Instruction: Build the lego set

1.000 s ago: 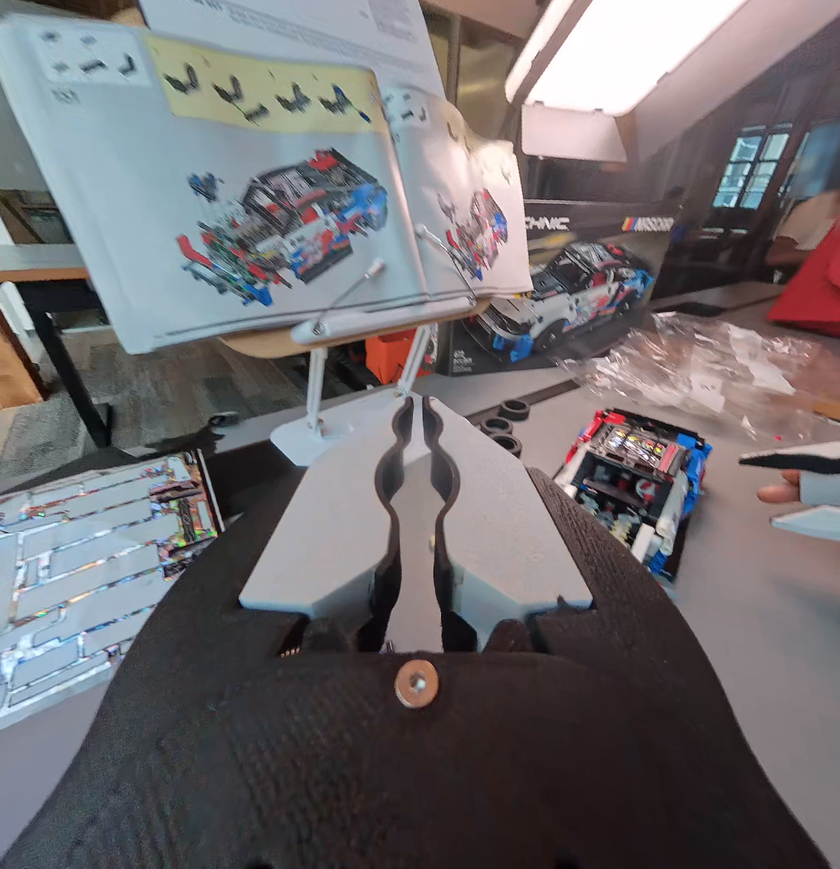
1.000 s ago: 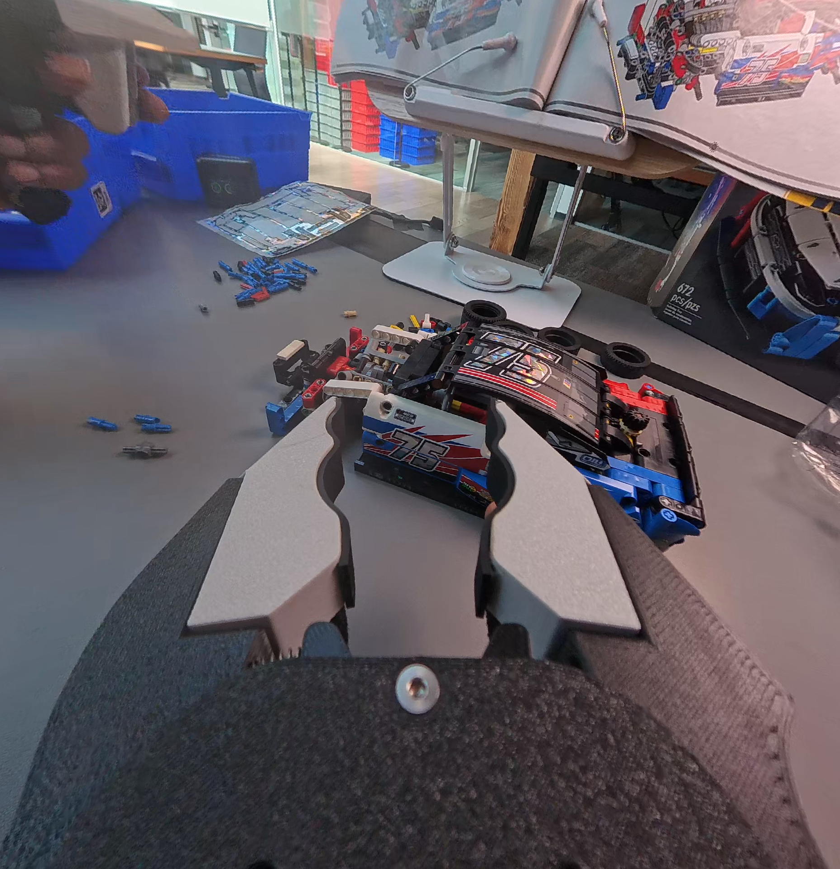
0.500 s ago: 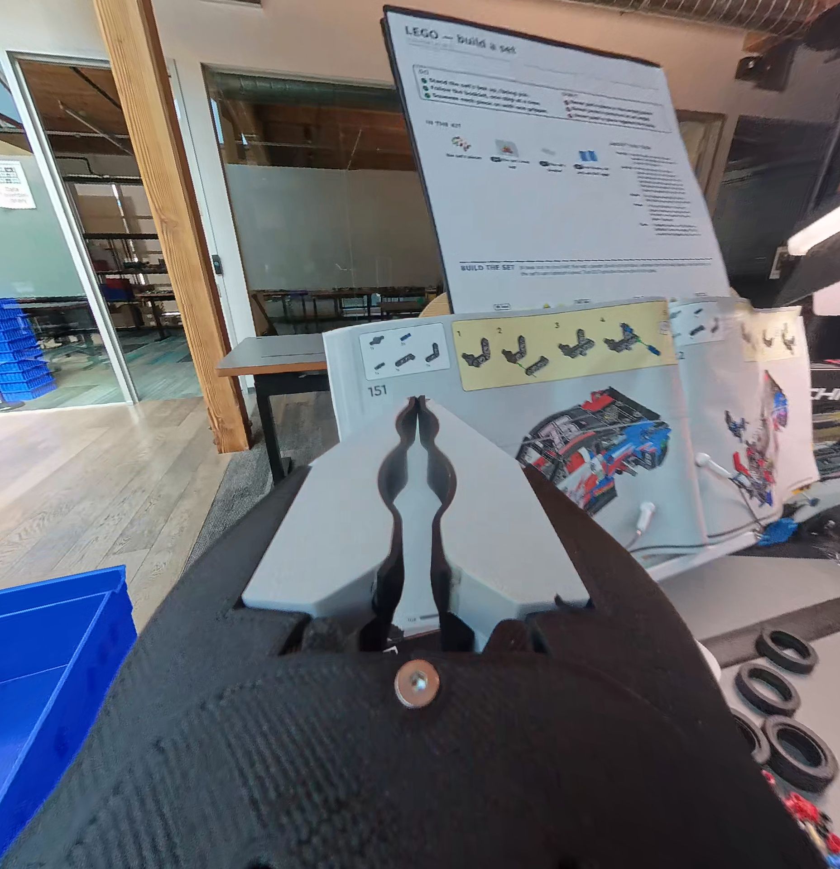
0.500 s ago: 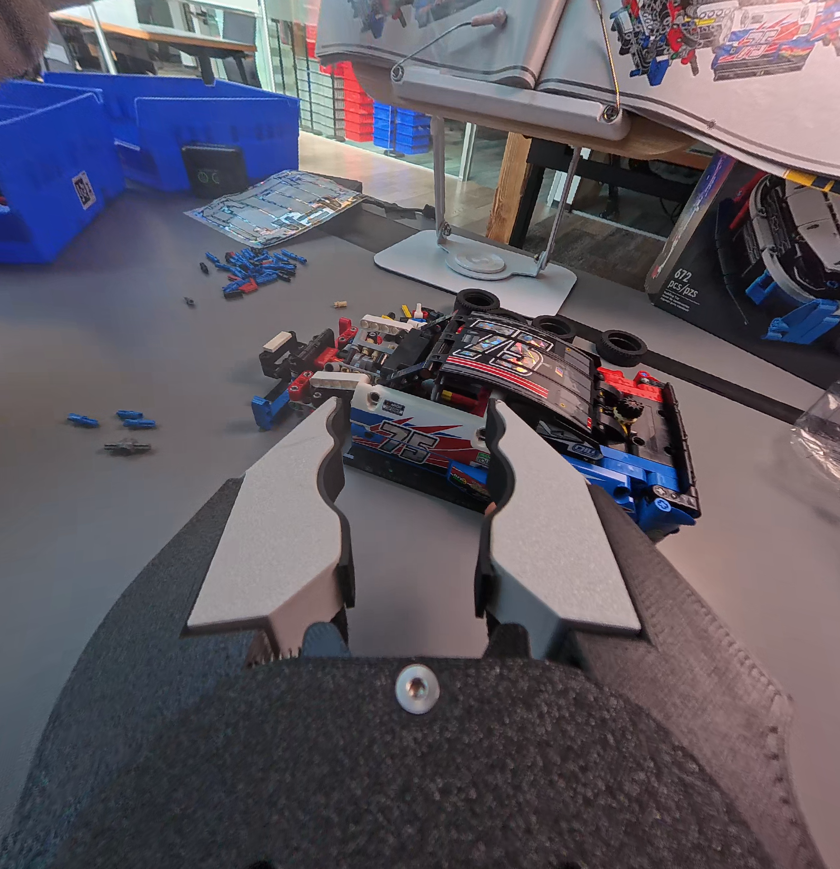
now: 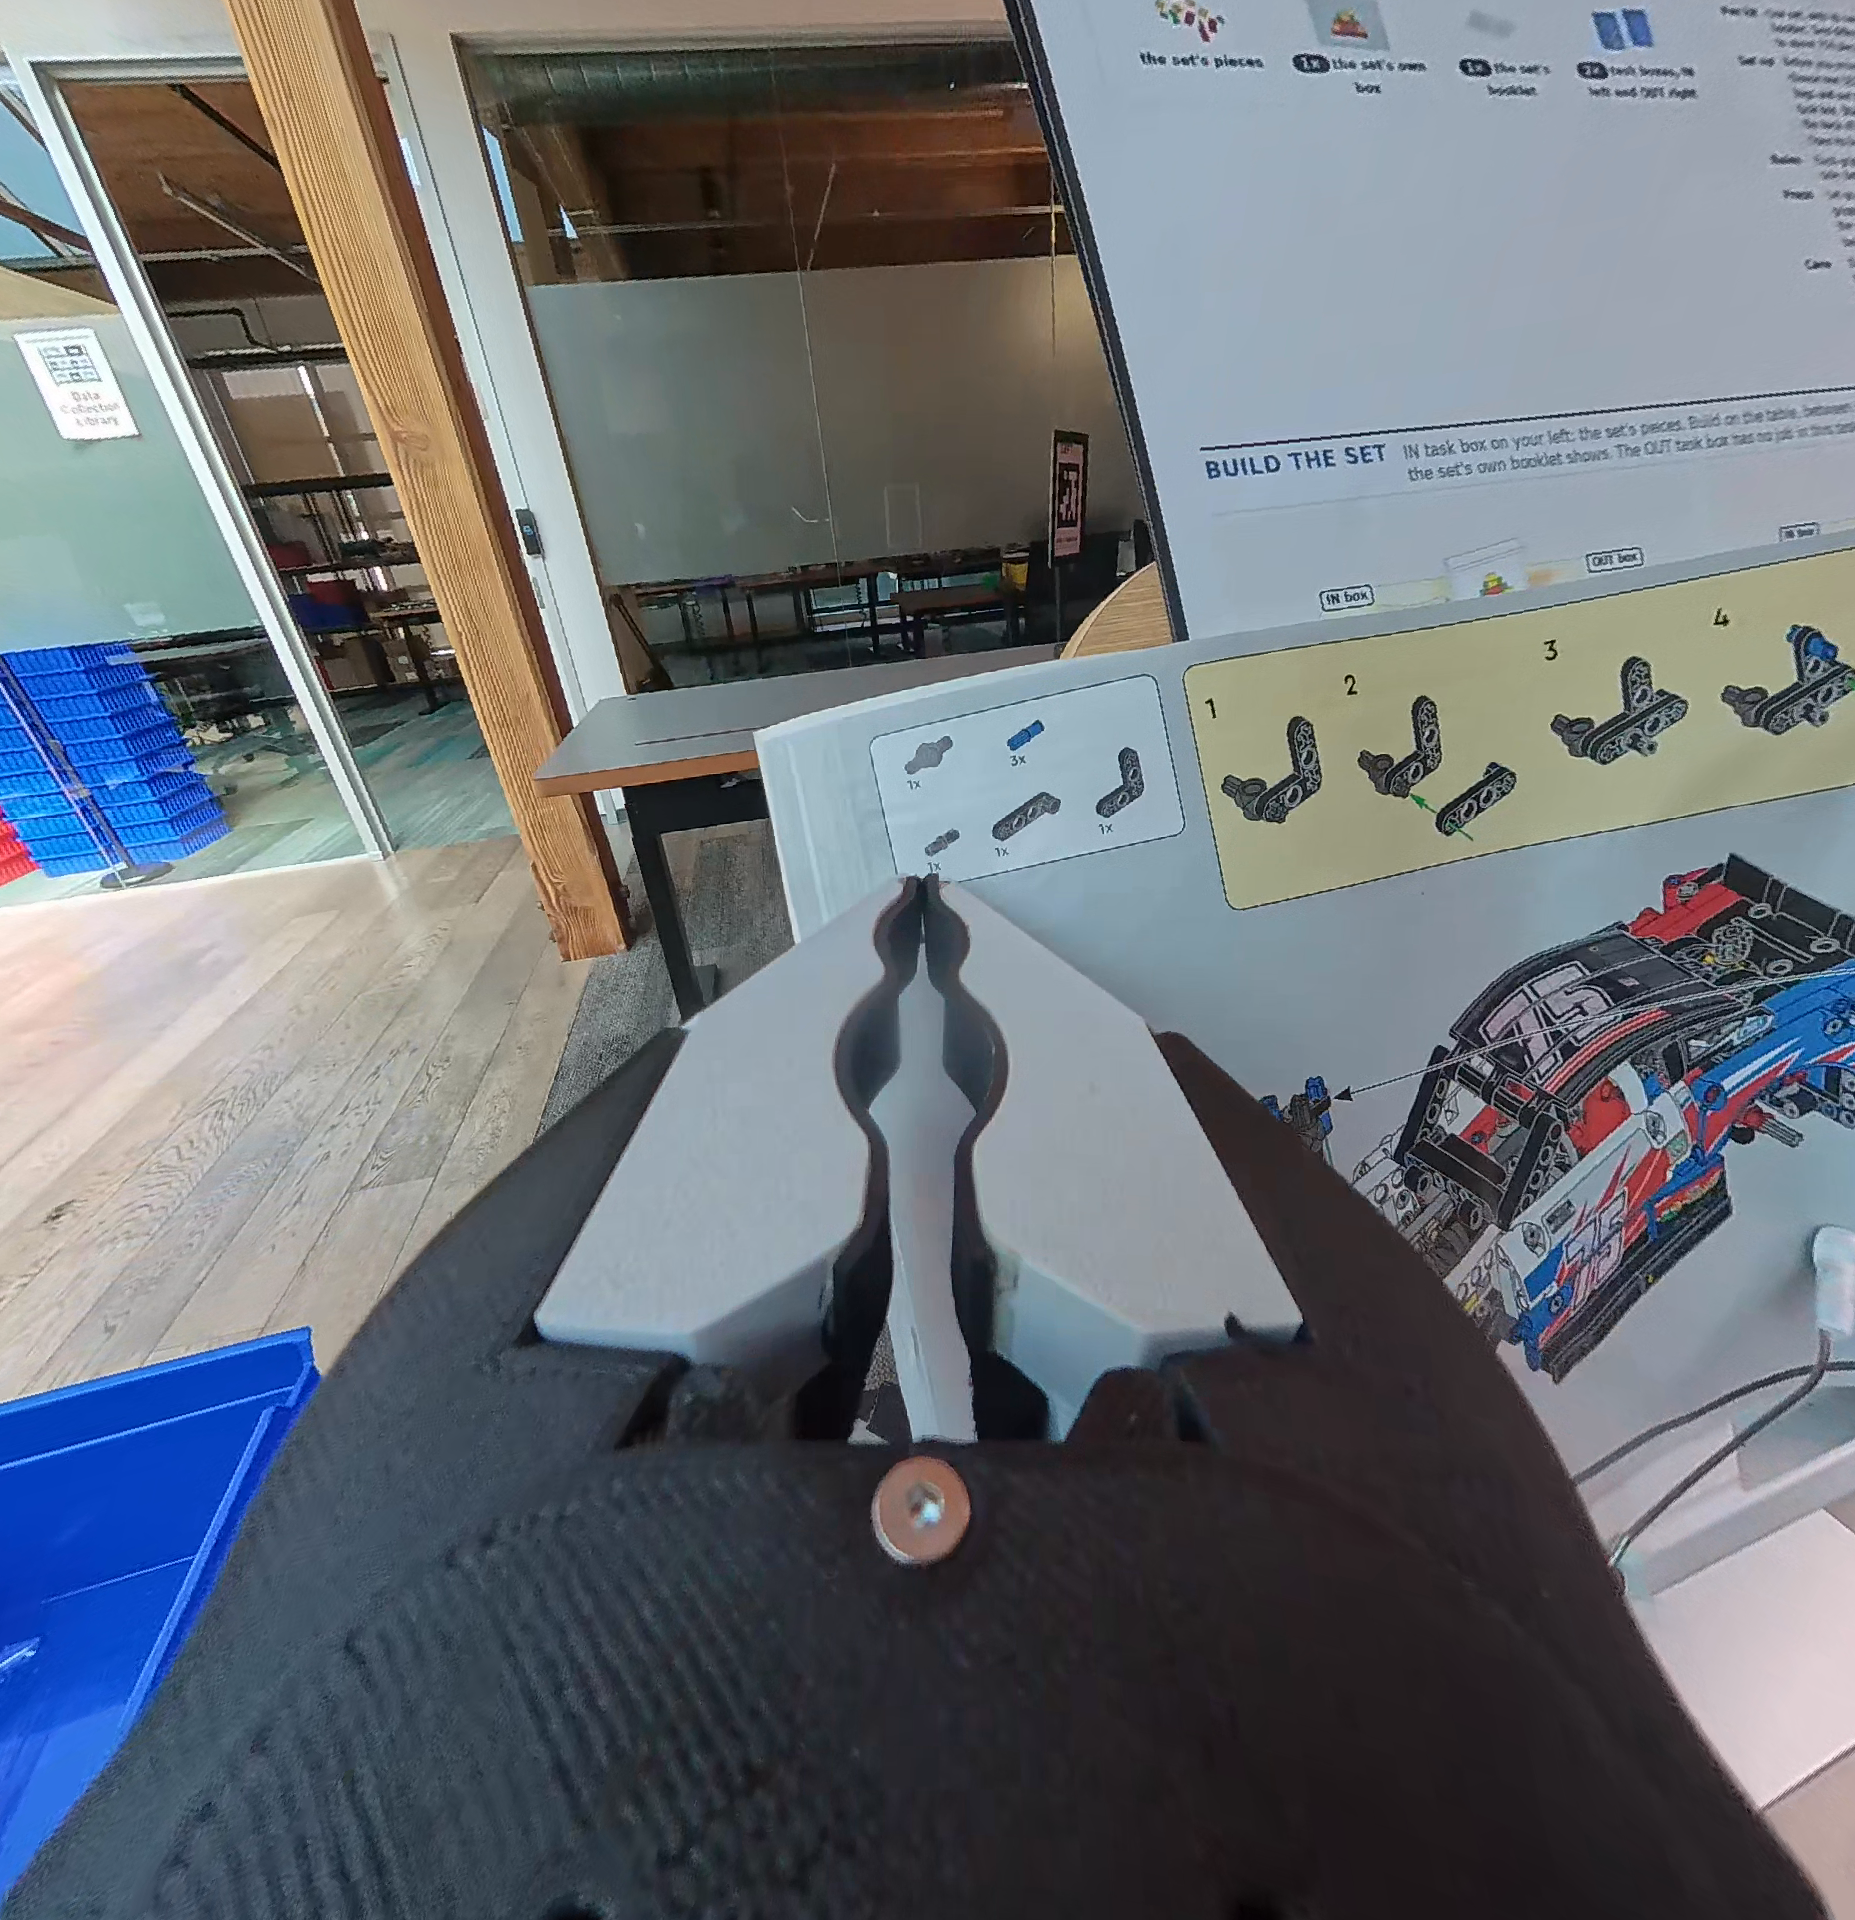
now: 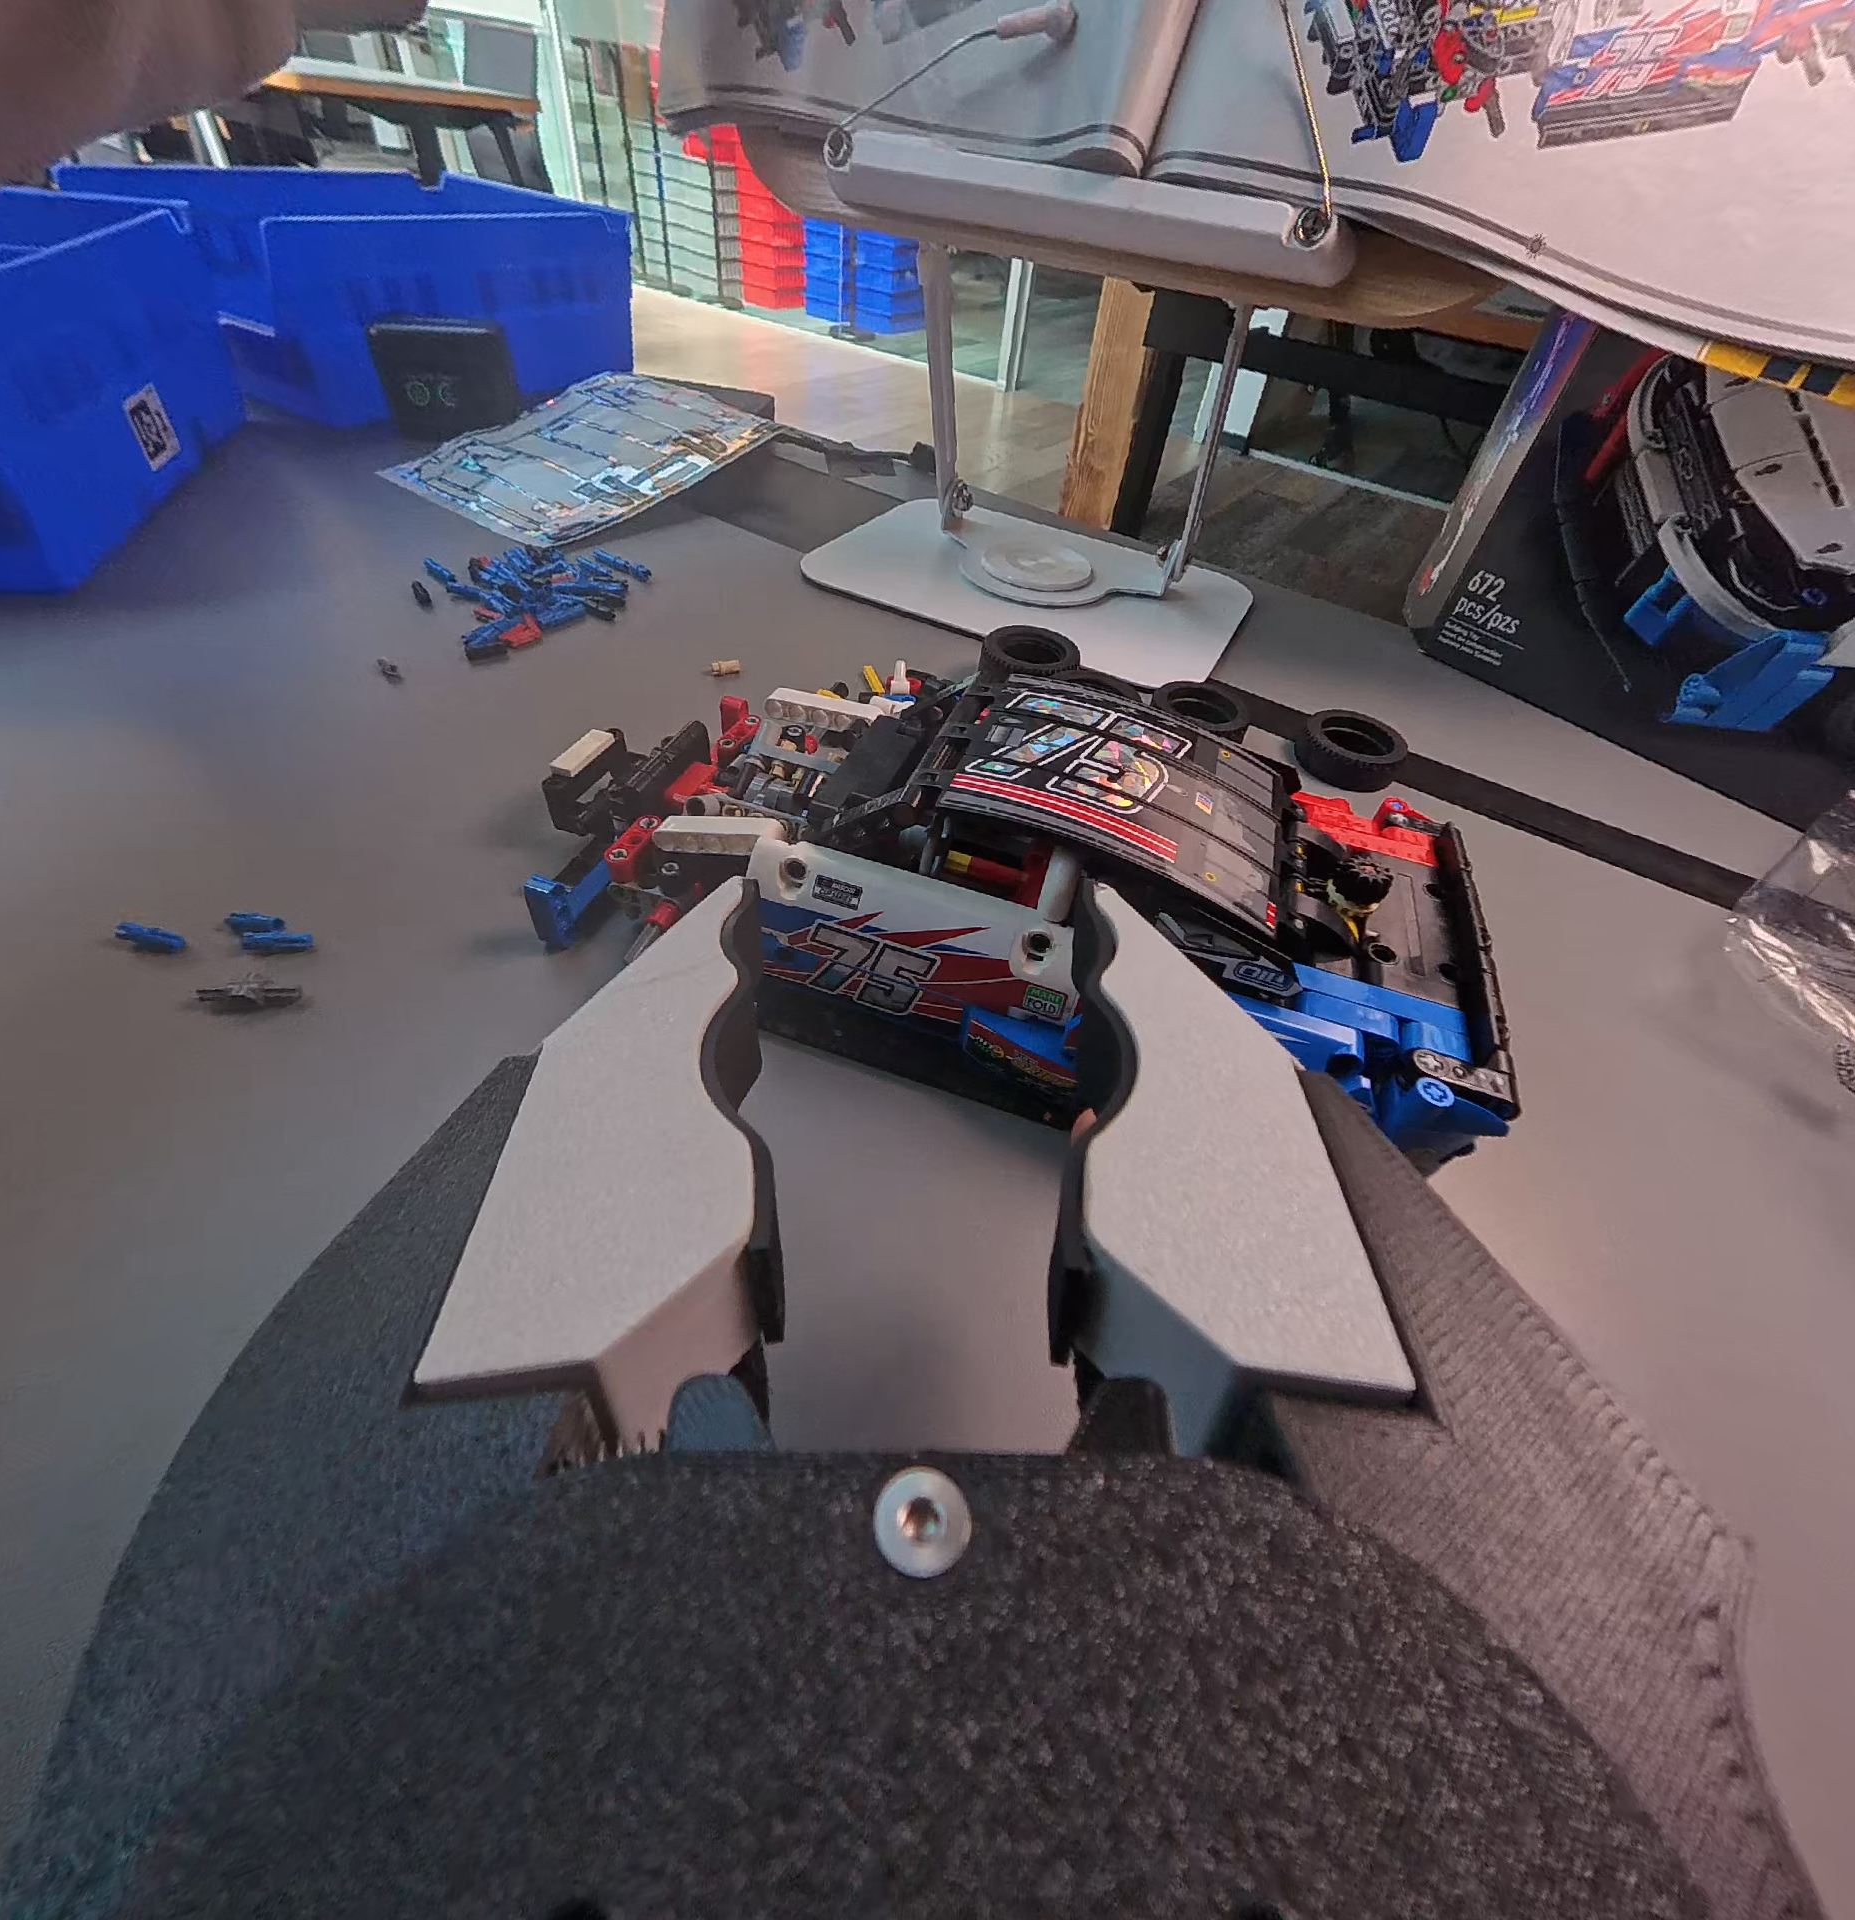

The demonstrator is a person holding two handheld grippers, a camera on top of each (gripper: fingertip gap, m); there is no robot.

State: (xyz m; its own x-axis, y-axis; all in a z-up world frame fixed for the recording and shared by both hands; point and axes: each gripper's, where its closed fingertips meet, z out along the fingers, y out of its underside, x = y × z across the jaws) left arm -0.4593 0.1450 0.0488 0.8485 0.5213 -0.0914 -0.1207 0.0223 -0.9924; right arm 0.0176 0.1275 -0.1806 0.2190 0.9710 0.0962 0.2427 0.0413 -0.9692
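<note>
**Grey table, car at the right gripper's tips**

Lying on a smooth grey table (image 6: 227,790), the partly built lego car (image 6: 1058,883) sits just beyond the right gripper (image 6: 907,914), whose fingers are spread wide with nothing between them, their tips close to the car's white numbered side. Bare table stretches to the left of the car, broken only by a few loose blue pins (image 6: 216,935) near and a larger heap of blue pins (image 6: 538,592) farther off. Blue bins (image 6: 310,281) line the far left edge; a shiny sticker sheet (image 6: 590,457) lies beside them. Black tyres (image 6: 1349,748) rest behind the car, before the book stand's base (image 6: 1037,582). The set's box (image 6: 1671,540) stands far right.

The left gripper (image 5: 921,888), fingers pressed together on nothing, is raised before the open instruction booklet (image 5: 1422,977). Beyond lie a wooden floor (image 5: 227,1070), a timber post (image 5: 383,416) and glass partitions.
</note>
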